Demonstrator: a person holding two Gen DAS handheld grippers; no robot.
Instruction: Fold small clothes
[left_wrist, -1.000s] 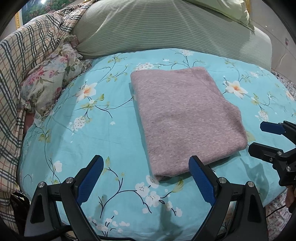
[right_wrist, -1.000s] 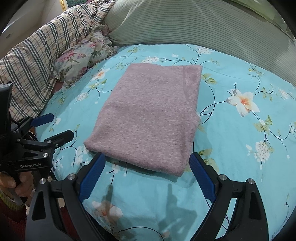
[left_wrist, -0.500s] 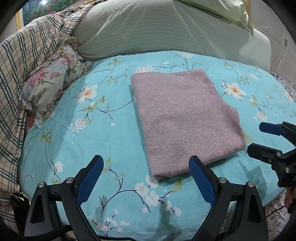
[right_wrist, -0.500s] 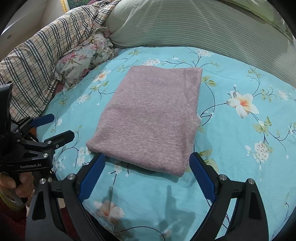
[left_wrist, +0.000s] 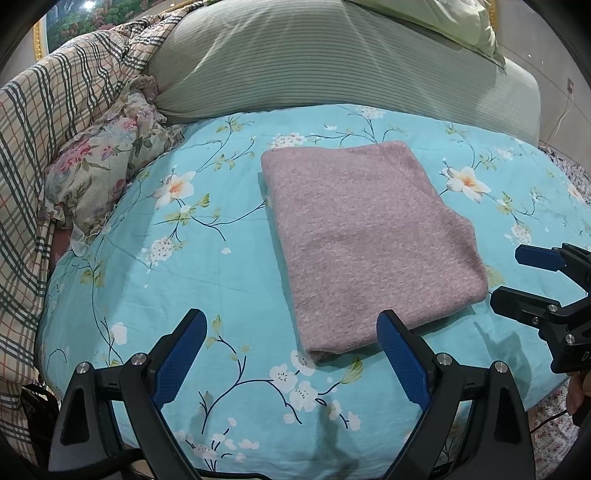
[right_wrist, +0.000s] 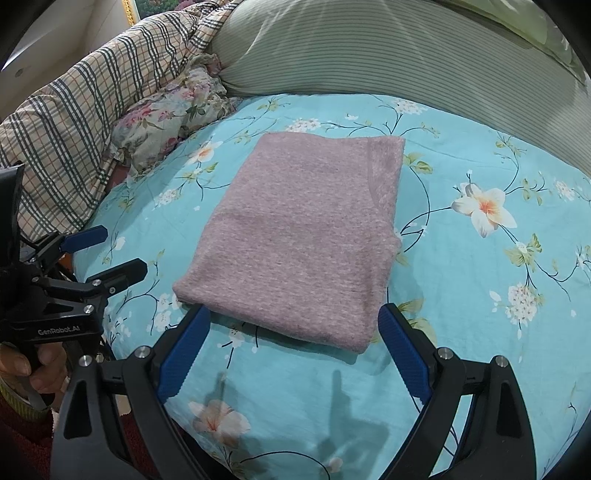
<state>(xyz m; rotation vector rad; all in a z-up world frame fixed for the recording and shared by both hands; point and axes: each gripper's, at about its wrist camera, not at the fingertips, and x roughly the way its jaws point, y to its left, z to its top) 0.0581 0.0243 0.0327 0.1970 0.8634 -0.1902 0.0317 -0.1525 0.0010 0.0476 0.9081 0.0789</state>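
A mauve knit garment (left_wrist: 365, 236) lies folded into a flat rectangle on the turquoise floral bedspread (left_wrist: 155, 280); it also shows in the right wrist view (right_wrist: 303, 240). My left gripper (left_wrist: 291, 354) is open and empty, hovering just short of the garment's near edge. My right gripper (right_wrist: 293, 347) is open and empty, its fingers straddling the near edge from above without touching. Each gripper shows in the other's view: the right one (left_wrist: 517, 275) at the garment's right, the left one (right_wrist: 114, 253) at its left.
A striped green pillow (left_wrist: 332, 66) lies behind the garment. A floral cushion (left_wrist: 103, 173) and a plaid blanket (left_wrist: 40, 147) sit at the left. The bed's edge runs just below the grippers, with patterned floor (left_wrist: 554, 424) at the right.
Both grippers have drawn back and risen slightly, so the folded garment sits a little lower in the views. The garment has not moved. Both stay open.
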